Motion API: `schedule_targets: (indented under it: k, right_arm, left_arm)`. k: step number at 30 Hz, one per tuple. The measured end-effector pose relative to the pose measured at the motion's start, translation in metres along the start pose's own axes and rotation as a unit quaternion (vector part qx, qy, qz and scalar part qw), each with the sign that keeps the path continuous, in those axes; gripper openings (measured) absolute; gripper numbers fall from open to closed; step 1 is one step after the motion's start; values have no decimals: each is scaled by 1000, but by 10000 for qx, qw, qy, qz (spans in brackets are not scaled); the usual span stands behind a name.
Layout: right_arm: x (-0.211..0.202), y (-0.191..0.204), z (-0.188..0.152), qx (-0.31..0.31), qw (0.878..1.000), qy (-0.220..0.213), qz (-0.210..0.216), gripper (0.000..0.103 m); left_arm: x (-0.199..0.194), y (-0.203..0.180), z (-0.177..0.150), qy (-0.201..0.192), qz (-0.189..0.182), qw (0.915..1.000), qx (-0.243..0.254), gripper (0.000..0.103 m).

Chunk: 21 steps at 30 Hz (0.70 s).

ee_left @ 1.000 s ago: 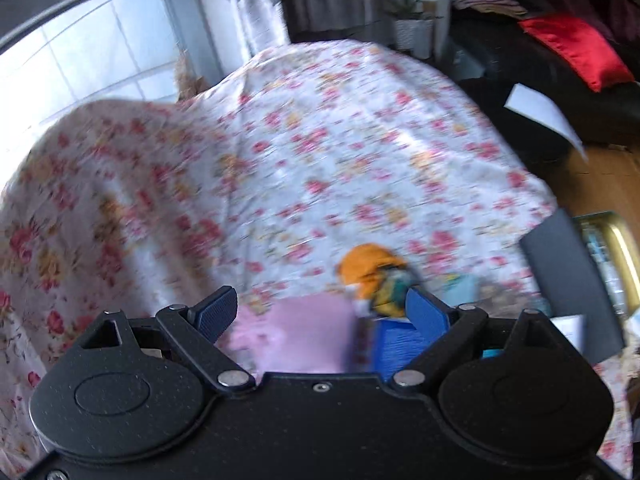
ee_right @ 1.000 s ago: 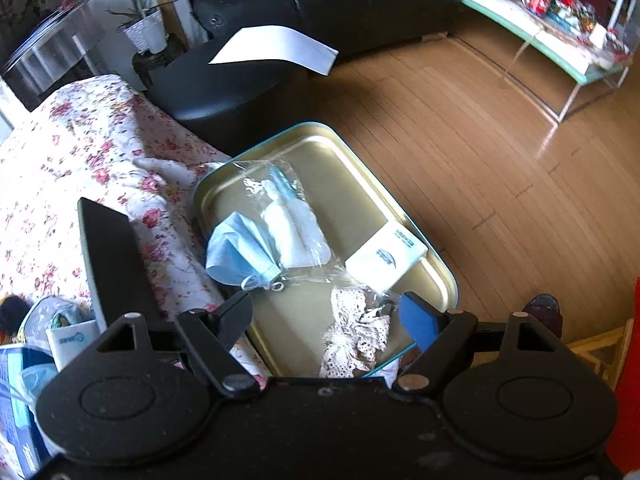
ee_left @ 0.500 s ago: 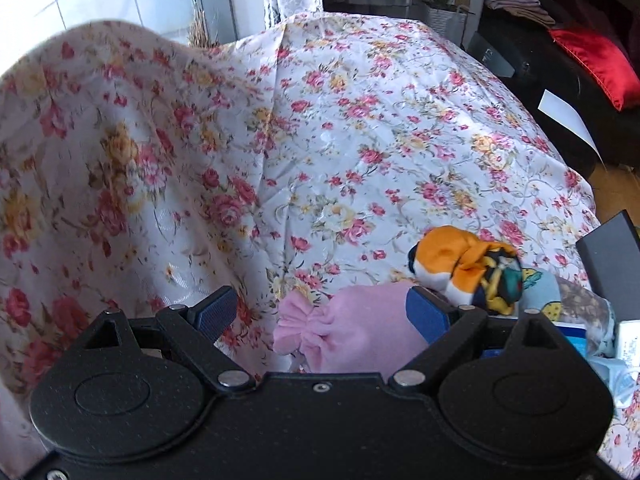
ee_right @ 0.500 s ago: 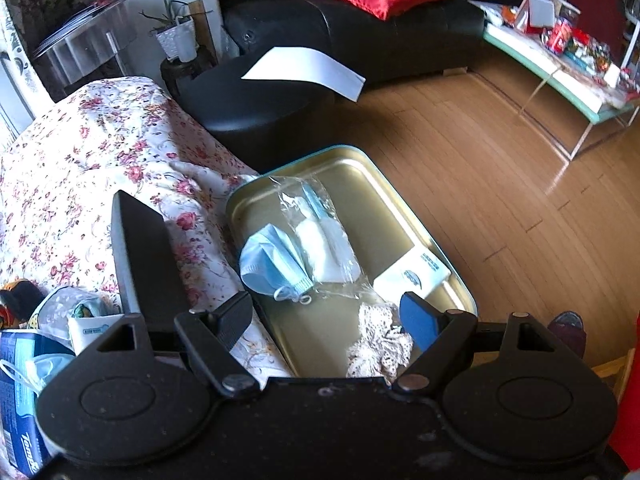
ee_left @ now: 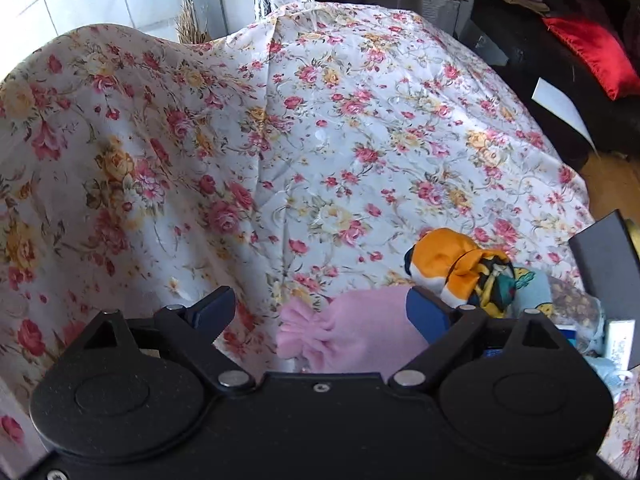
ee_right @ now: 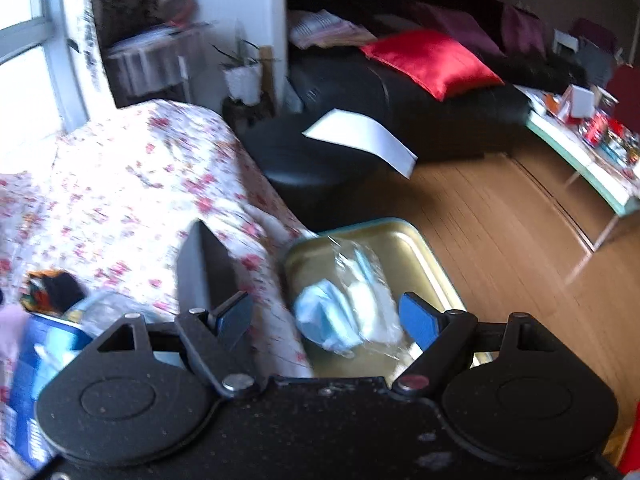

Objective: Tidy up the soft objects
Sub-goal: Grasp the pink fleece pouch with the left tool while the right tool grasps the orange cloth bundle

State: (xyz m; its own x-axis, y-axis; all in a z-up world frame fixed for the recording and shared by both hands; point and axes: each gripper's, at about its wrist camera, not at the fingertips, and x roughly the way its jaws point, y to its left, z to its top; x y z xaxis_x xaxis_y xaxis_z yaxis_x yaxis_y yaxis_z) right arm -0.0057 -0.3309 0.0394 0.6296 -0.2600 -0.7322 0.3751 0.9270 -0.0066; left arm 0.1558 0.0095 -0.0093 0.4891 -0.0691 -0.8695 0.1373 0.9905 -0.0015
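A pink fleece piece (ee_left: 352,336) lies on the floral cloth (ee_left: 320,140), between the jaws of my open left gripper (ee_left: 320,310) and close against its right finger. Just beyond it sits an orange and patterned cloth bundle (ee_left: 452,264). In the blurred right wrist view, my right gripper (ee_right: 326,314) hangs open and empty above a gold tin tray (ee_right: 424,248). The tray holds a blue face mask (ee_right: 324,316) and a clear bag of white pads (ee_right: 372,300). The patterned bundle (ee_right: 52,288) shows at far left there.
A black upright panel (ee_right: 204,268) stands between the floral cloth and the tray. A blue packet (ee_right: 36,360) lies at the left edge. Beyond are a black sofa (ee_right: 400,96) with a red cushion (ee_right: 432,60), a white sheet (ee_right: 360,136) and wooden floor (ee_right: 500,220).
My left gripper has come down over the cloth and the pink piece now sits between its jaws. My right gripper has risen and tipped up, and the lace piece in the tray has dropped from sight.
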Motion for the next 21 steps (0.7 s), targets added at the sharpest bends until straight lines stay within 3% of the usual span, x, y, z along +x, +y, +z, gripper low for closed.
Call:
schedule_targets:
  k: [6, 11, 16, 21]
  right_arm:
    - [1, 46, 25, 344, 9925, 460, 1080, 81]
    - [15, 107, 50, -44, 9828, 924, 1597, 81]
    - [32, 163, 65, -714, 9788, 1144, 1541, 81]
    - [70, 173, 65, -754, 9658, 2078, 1353, 81]
  left_arm:
    - [6, 6, 1, 244, -172, 9994, -182, 89]
    - [7, 12, 3, 309, -96, 9989, -343, 89]
    - [12, 21, 4, 393, -11, 9979, -516, 89]
    - [16, 22, 4, 496, -41, 9970, -586, 89]
